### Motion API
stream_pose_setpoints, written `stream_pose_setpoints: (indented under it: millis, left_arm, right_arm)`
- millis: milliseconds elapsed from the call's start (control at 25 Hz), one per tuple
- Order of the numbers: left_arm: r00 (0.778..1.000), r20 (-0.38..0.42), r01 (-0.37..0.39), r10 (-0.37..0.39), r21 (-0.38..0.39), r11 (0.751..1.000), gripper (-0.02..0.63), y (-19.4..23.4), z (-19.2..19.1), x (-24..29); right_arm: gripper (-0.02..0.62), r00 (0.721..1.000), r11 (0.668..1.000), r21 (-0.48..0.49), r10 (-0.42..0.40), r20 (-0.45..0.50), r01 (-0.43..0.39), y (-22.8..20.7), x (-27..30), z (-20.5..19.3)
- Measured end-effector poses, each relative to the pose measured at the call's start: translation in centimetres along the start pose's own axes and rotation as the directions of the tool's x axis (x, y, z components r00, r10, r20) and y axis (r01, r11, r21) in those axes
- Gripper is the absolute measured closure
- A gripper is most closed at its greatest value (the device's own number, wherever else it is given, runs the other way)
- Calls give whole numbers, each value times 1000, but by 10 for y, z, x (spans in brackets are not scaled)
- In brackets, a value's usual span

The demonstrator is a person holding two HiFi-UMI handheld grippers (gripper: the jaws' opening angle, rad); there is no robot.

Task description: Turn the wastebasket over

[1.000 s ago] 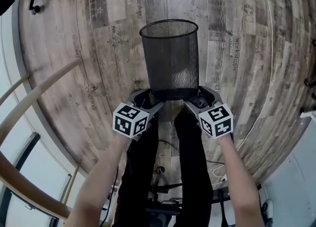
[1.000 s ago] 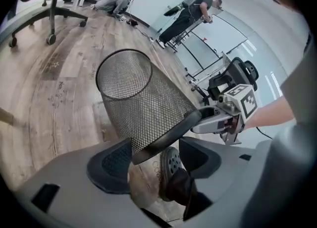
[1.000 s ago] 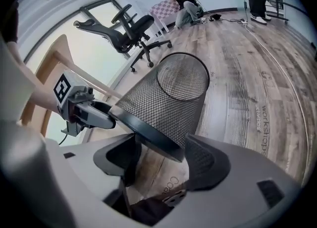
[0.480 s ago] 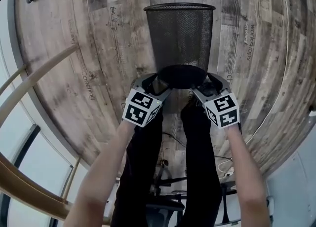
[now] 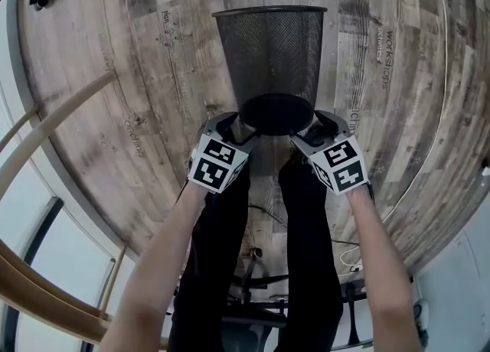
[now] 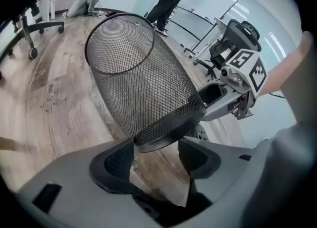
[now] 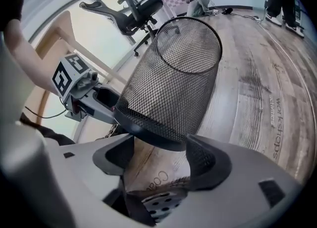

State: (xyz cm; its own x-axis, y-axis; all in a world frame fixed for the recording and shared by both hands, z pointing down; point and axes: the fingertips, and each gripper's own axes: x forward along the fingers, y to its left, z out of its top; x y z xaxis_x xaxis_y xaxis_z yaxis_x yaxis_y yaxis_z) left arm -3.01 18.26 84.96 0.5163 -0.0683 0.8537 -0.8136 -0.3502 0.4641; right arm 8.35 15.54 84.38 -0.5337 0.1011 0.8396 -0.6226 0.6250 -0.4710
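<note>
the wastebasket [image 5: 269, 60] is tilted just ahead of both sets of jaws. its base is squeezed between the left gripper [image 5: 232, 127] and right gripper [image 5: 308, 130], and its long axis runs away toward the rim. both jaws are released, equally near.

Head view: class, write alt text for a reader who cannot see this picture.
A black wire-mesh wastebasket is tipped away from the viewer over a weathered wood-plank floor, its solid base facing the camera. A person's bare forearms reach down with the left tongs and the right tongs, both open, at either side of that base.
</note>
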Motion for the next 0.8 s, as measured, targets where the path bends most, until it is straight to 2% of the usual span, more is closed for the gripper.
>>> stream_pose_setpoints:
  millis: [160, 280, 400, 480, 800]
  left_arm:
    - [1000, -10, 7, -7, 1, 1000, 314, 0, 2, 0]
    - [1000, -24, 7, -7, -8, 1000, 313, -2, 1, 1]
    - [1000, -18, 7, -7, -35, 999, 313, -4, 2, 2]
    - [1000, -10, 4, -5, -43, 999, 313, -7, 4, 2]
    - [997, 39, 72, -71, -26, 997, 329, -28, 20, -1]
  right_arm:
    - [276, 1000, 999, 30, 16, -8, -16, 2, -6, 2]
    - [276, 1000, 991, 132, 10, -14, -8, 4, -21, 3]
    - [255, 998, 966, 259, -37, 54, 22, 3, -39, 16]
    - [237, 995, 953, 302, -64, 77, 38, 5, -44, 22]
    - [192, 984, 944, 298, -168, 59, 143, 11, -27, 39]
